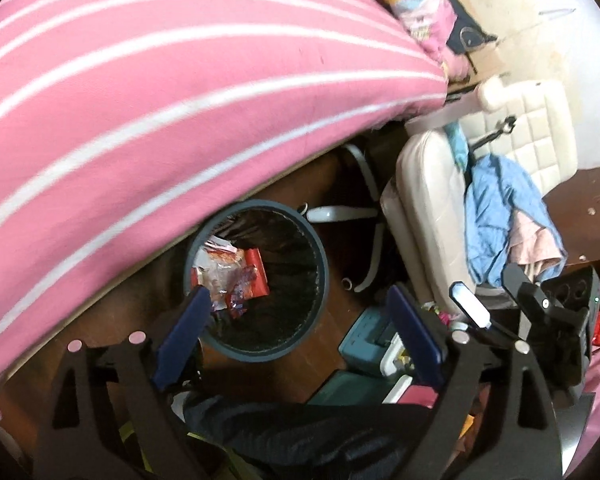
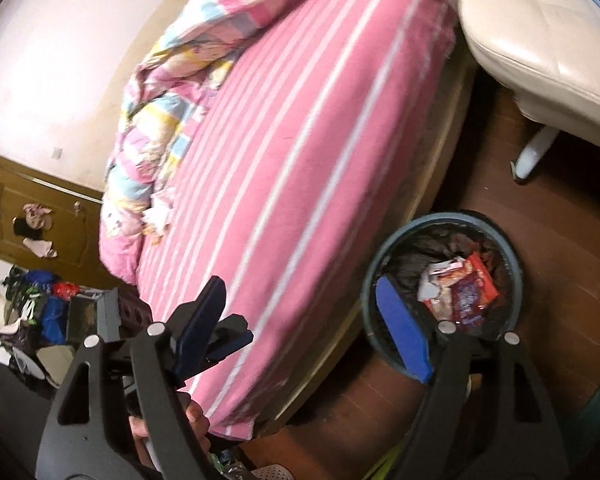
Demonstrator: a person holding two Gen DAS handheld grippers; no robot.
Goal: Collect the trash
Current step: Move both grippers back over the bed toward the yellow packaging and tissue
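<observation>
Both the left gripper (image 1: pixel 300 320) and the right gripper (image 2: pixel 300 328) hold their blue-padded jaws spread wide with nothing between them. The crumpled red and silver wrappers (image 1: pixel 232 276) lie inside the round grey-rimmed, black-lined bin (image 1: pixel 318 256), beyond the left jaws at centre frame, beside the pink white-striped mattress (image 1: pixel 140 100).

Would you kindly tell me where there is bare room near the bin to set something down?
Bare floor lies between the bin and the white chair. The striped mattress is bare beside the bunched quilt. The floor by the teal boxes is crowded.
</observation>
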